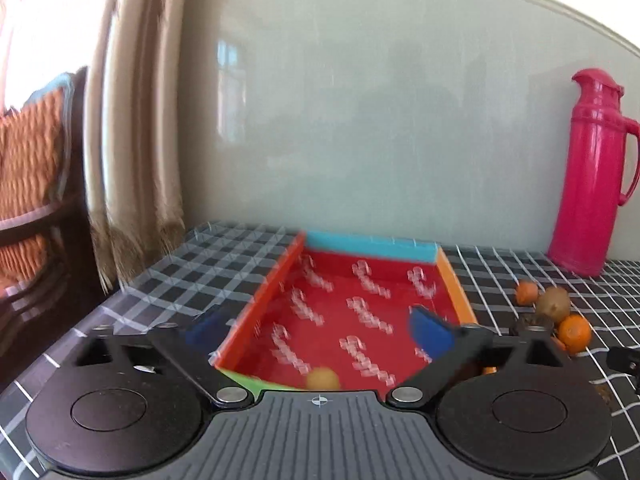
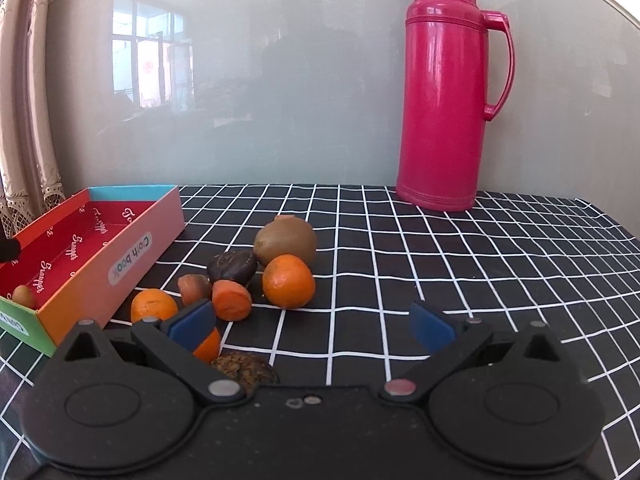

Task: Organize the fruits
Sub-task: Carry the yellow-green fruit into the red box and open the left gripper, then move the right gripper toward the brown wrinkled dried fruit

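Over the shallow red cardboard box point(image 1: 360, 300), the left gripper point(image 1: 320, 330) stood wide and empty, a small yellowish round fruit point(image 1: 322, 378) inside; the right gripper point(image 2: 312, 326), also wide, faced loose oranges point(image 2: 288, 281) beside the box.

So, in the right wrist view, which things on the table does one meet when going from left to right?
Red box → orange beside the box → carrot piece → larger orange → pink thermos. The kiwi and the dark fruits overlap these, so I leave them out.
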`<state>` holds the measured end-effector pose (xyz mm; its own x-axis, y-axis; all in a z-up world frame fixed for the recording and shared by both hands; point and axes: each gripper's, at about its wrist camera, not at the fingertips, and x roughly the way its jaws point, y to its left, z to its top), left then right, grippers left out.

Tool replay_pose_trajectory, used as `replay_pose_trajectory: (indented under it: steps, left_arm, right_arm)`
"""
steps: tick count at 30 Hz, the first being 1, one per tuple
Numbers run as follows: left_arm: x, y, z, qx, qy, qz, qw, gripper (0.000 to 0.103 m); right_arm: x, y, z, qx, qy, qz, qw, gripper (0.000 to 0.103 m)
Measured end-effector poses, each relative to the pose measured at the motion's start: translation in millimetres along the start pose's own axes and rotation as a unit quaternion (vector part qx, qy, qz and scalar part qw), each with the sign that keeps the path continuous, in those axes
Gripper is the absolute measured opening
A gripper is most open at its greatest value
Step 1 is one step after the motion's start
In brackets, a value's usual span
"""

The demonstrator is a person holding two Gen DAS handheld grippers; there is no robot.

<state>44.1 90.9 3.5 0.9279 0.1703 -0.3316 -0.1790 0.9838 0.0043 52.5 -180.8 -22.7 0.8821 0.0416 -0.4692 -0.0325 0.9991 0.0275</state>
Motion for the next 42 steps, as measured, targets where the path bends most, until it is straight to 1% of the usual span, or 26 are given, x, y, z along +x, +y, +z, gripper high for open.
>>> replay_pose_trajectory:
  steps: [1,4,6,7,10,13,17,19,21,23,24,25,27,29,31,36,38,42]
  left_arm:
    - [-2.6,-1.5,0.3,0.004,-0.008,0.002,1.0000,0.103]
    - [-7.9,-2.8,-0.4,0.007,-0.016,0.008,0.9998,0.103]
    - [-10.6,-1.6,-0.1,0.006,-0.020,0.018,0.9996,0.103]
    - [-12.6,-0.4,-0.2,0.003,-0.022,0.022,0.9995,0.103]
    - [-17.0,3.7,0.3,-0.013,-0.021,0.029,0.9993,0.103]
    - [-18.6,6.5,0.5,-0.024,-0.019,0.038,0.9988,0.103]
    - [-20.6,-0.3,-2.2,-0.003,-0.016,0.057,0.9982,0.103]
    - [-22.4,-4.1,-2.7,0.010,-0.012,0.053,0.9985,0.103]
    - [-24.4,-5.5,-1.6,0.016,-0.004,0.034,0.9993,0.103]
    - [-26.4,-5.0,0.1,0.018,0.002,0.024,0.9996,0.103]
    - [-28.0,-3.7,0.6,0.019,0.003,0.022,0.9996,0.103]
    - [-30.3,-1.9,0.5,0.021,0.003,0.025,0.9995,0.103]
    - [-33.5,3.8,-1.8,0.017,0.010,0.019,0.9996,0.103]
    - [-35.0,10.4,-3.9,0.006,0.021,0.012,0.9997,0.103]
    - [-37.1,15.8,-5.4,-0.006,0.027,-0.001,0.9996,0.103]
    - [-36.3,21.2,-7.9,-0.015,0.028,-0.008,0.9995,0.103]
    - [-34.3,20.7,-9.3,-0.010,0.032,-0.017,0.9993,0.103]
    - [-30.1,15.9,-12.6,0.010,0.042,-0.008,0.9990,0.103]
  right_arm:
    - [-2.0,-1.4,0.3,0.000,-0.005,0.002,1.000,0.103]
    - [-10.0,-7.7,2.3,0.003,-0.026,0.002,1.000,0.103]
    - [-13.6,-12.8,2.6,0.005,-0.035,-0.013,0.999,0.103]
    - [-14.0,-16.1,2.5,0.008,-0.032,-0.022,0.999,0.103]
    - [-13.9,-29.1,0.4,0.023,-0.017,-0.029,0.999,0.103]
    - [-19.1,-41.9,-2.4,0.040,-0.018,-0.023,0.999,0.103]
    - [-25.6,-48.1,-6.4,0.052,-0.029,-0.018,0.998,0.103]
    - [-25.7,-48.8,-8.2,0.055,-0.025,-0.014,0.998,0.103]
    - [-25.4,-49.6,-10.2,0.068,-0.024,-0.009,0.997,0.103]
    - [-23.9,-51.3,-10.1,0.082,-0.008,0.009,0.997,0.103]
    - [-23.6,-49.5,-9.3,0.076,-0.003,0.006,0.997,0.103]
    - [-24.6,-45.6,-8.7,0.059,-0.005,-0.002,0.998,0.103]
    - [-27.2,-37.5,-8.4,0.029,-0.013,-0.015,0.999,0.103]
    - [-23.9,-31.1,-9.5,0.011,0.000,-0.018,1.000,0.103]
    - [-23.5,-24.4,-10.3,-0.008,0.004,-0.003,1.000,0.099]
    - [-30.1,-6.4,-11.0,-0.038,-0.017,0.023,0.999,0.092]
    - [-27.1,-0.8,-11.2,-0.044,-0.014,0.021,0.999,0.091]
    - [-24.3,6.0,-11.6,-0.044,-0.001,0.030,0.999,0.092]
